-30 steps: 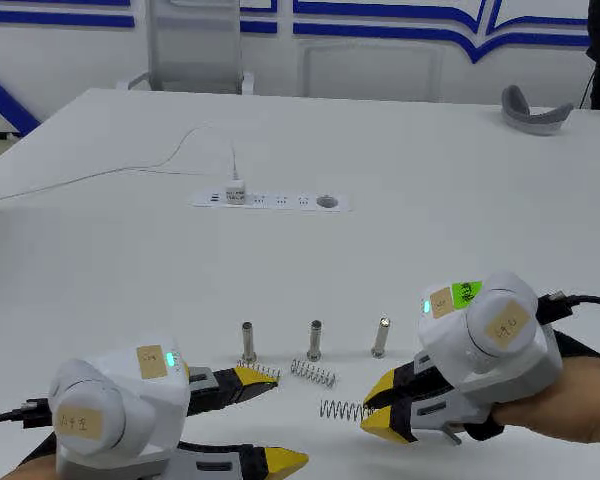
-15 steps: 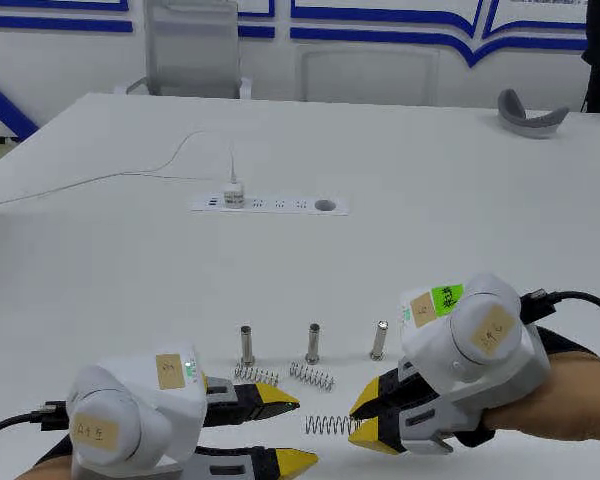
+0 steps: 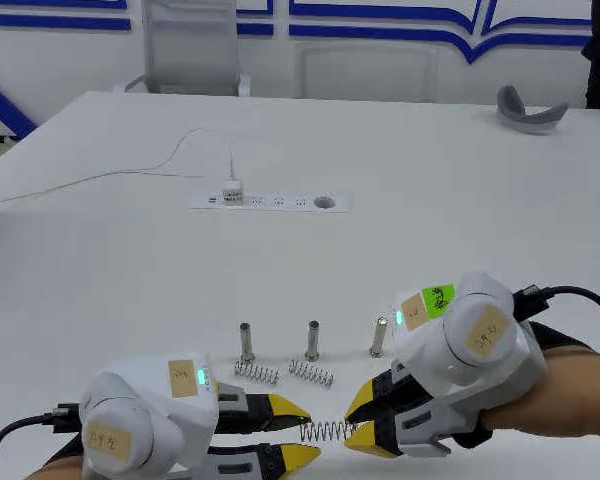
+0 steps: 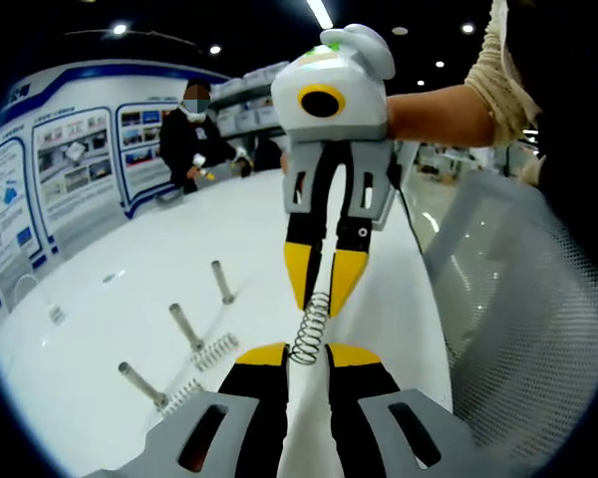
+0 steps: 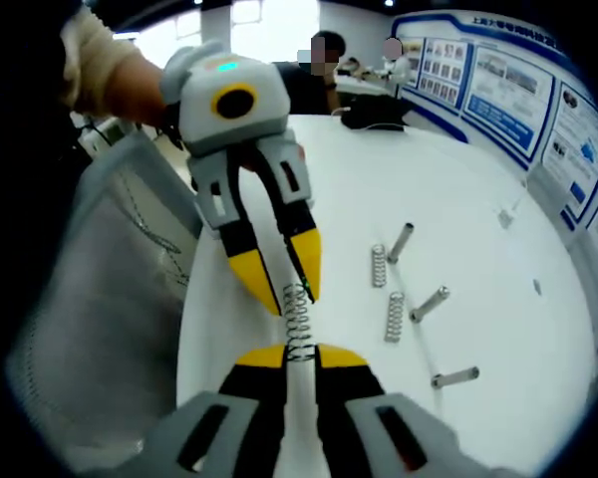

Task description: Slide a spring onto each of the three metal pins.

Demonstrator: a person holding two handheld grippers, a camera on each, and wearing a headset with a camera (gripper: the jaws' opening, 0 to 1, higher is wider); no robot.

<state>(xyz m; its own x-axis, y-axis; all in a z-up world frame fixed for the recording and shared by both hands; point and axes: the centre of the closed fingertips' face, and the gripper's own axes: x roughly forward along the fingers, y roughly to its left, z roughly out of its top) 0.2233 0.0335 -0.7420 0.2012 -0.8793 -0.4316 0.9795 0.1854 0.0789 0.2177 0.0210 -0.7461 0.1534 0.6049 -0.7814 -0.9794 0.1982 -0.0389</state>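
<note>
Low centre: my right claw (image 3: 352,428) pinches a spring (image 3: 327,431); my left claw (image 3: 308,431), jaws near-closed, straddles its other end, grip unclear.

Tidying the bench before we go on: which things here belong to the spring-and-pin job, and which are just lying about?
Job:
- three metal pins
- two loose springs
- third spring, gripped by the right claw, left claw open at its other end

Lying about:
- power strip
- grey curved object
- chair
</note>
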